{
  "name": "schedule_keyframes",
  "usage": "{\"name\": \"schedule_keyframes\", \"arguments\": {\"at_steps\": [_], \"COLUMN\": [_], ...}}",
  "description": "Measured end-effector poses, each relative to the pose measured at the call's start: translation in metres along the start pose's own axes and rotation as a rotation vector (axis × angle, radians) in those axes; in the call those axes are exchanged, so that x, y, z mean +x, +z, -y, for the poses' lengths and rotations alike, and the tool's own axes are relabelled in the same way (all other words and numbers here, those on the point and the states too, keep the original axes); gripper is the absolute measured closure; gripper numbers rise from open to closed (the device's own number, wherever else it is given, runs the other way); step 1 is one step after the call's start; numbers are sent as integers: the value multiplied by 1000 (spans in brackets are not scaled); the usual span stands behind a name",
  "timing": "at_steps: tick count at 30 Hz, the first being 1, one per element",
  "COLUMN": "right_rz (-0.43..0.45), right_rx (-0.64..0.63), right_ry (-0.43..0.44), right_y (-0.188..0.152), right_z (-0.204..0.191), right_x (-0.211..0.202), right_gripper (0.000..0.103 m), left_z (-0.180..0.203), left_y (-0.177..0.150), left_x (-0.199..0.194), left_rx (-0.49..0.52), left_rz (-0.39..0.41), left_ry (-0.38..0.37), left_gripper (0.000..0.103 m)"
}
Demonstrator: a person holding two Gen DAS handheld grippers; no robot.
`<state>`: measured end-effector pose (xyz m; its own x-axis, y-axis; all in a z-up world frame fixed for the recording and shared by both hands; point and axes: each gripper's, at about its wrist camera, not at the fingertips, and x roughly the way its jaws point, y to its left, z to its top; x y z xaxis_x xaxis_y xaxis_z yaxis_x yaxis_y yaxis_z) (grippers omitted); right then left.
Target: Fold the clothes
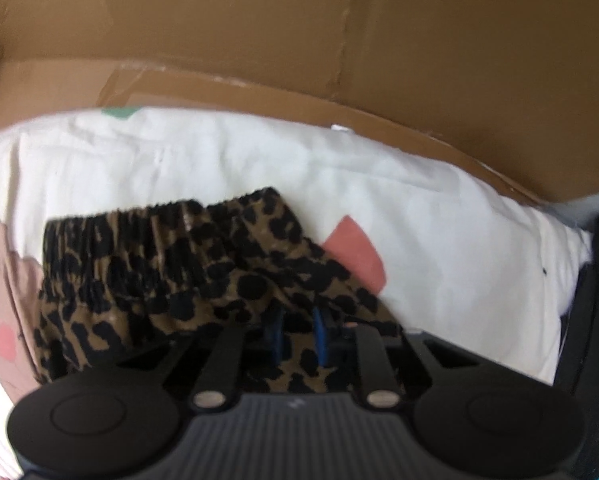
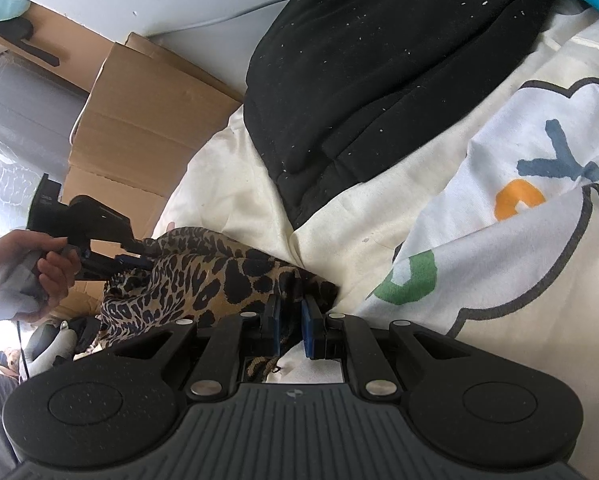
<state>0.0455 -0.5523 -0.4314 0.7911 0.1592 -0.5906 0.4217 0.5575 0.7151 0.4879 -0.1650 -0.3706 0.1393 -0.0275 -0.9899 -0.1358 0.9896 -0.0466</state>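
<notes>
I have the leopard garment [image 2: 203, 276] pinched in both claws, stretched between them above the bed [image 2: 235, 168]. My right claw [image 2: 290, 320] grips one bunched end of it; the blue pads [image 2: 308, 332] sit close together with a fold of cloth caught between them, and a tail of the print hangs down under the fingers. My left claw [image 1: 299, 332] is closed on the other end, near the gathered elastic band [image 1: 139, 220], with the spotted cloth filling the gap between its pads [image 1: 320, 336]. From the right wrist view I see the left claw [image 2: 133, 262] at the left, my left hand [image 2: 39, 268] around its handle, its tips buried in the garment's edge

The bed carries a cream cover with coloured shapes: a pink patch [image 1: 355, 254] shows just beyond the garment in the left view, and a white sheet with letters [image 2: 511, 200] lies toward the bed's right side. A black garment [image 2: 379, 80] rests on the bed's far part, well apart from the leopard one. Cardboard boxes [image 2: 139, 120] stand along the bed's far left edge, and a cardboard wall [image 1: 339, 40] rises just behind the bed edge in the left view
</notes>
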Motion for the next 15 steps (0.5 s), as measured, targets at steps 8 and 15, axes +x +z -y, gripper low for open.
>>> {"name": "schedule_keyframes", "arguments": {"at_steps": [8,15], "right_rz": [-1,6], "right_rx": [0,-12], "right_ry": [5,0], "right_y": [1,0], "right_z": [0,-2], "right_x": [-1,-2], "right_gripper": [87,89], "left_z": [-12,-14], "left_y": [-3,-5], "left_x": [6,-14], "left_rx": [-41,-55], "left_rz": [-29,11], "left_ry": [-1,-12], "left_gripper": [91,103]}}
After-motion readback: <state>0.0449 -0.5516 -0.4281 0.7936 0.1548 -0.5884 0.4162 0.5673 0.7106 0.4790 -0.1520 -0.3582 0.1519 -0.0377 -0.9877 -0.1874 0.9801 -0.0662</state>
